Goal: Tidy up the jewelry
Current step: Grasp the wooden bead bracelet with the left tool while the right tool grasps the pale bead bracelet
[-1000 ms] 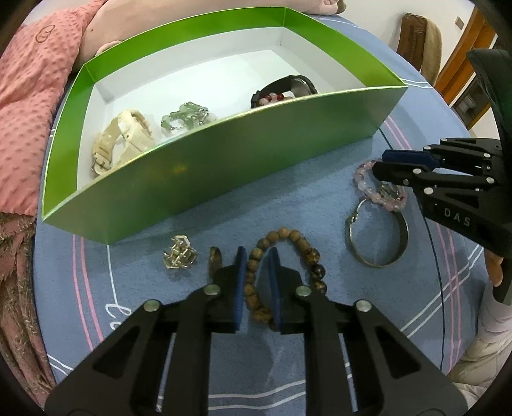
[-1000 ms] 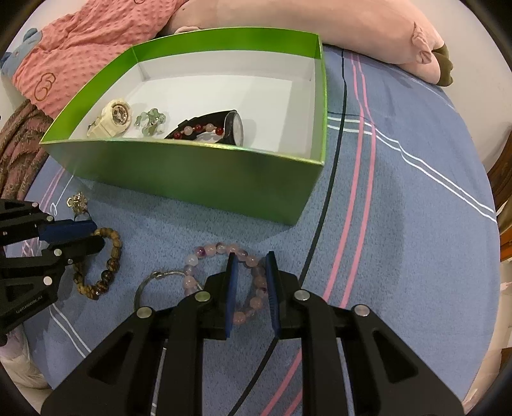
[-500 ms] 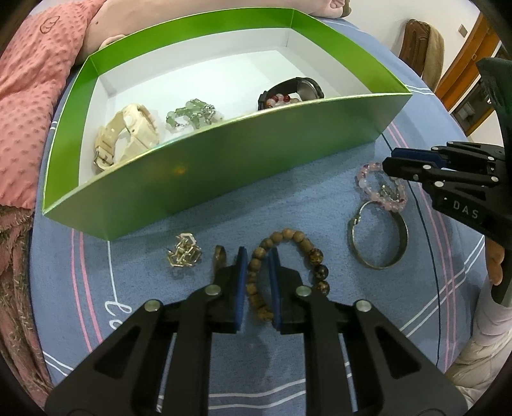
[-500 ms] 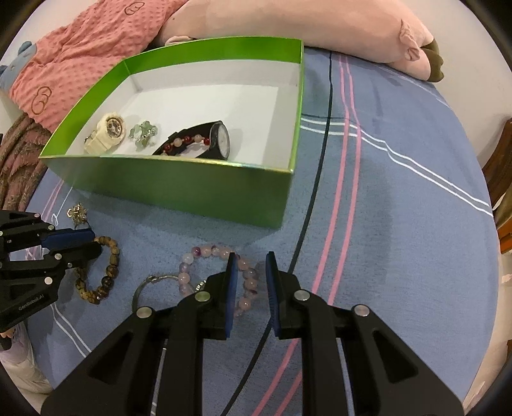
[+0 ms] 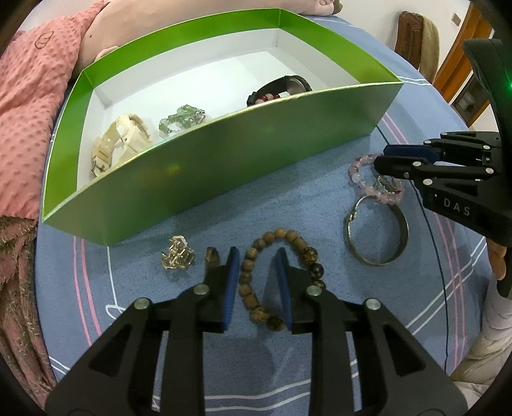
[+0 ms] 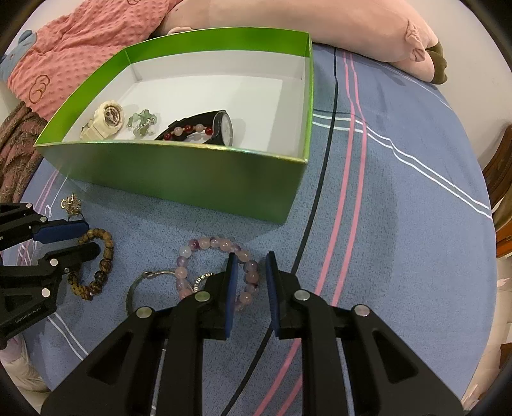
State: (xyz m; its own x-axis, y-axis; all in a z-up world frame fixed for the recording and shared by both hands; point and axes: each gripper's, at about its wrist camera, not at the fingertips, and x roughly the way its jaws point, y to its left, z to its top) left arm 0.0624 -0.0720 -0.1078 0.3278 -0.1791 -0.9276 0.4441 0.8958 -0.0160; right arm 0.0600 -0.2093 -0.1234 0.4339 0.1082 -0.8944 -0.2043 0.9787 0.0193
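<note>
A brown wooden bead bracelet [image 5: 249,272] lies on the blue sheet. My left gripper [image 5: 258,252] straddles its left strand, jaws opening, pads clear of the beads. A pink bead bracelet [image 6: 192,252] lies further right, overlapping a silver bangle [image 5: 377,233]. My right gripper [image 6: 251,256] stands narrowly open over its right strand, the beads near the left pad only. The green box [image 5: 224,166] behind holds a cream watch [image 5: 121,140], a green bead bracelet [image 5: 180,118] and a black watch [image 5: 281,88] with red beads. A gold wire piece [image 5: 177,254] and a ring [image 5: 212,256] lie left of my left gripper.
A pink dotted blanket [image 6: 64,57] and a pink plush toy [image 6: 320,28] lie behind the box. Brown fabric [image 5: 16,256] borders the sheet on the left. The striped sheet [image 6: 400,192] stretches bare to the right of the box. Wooden furniture [image 5: 454,54] stands beyond the bed.
The left jaws have widened around the wooden bracelet's strand. The right gripper keeps the same narrow gap over the pink bracelet.
</note>
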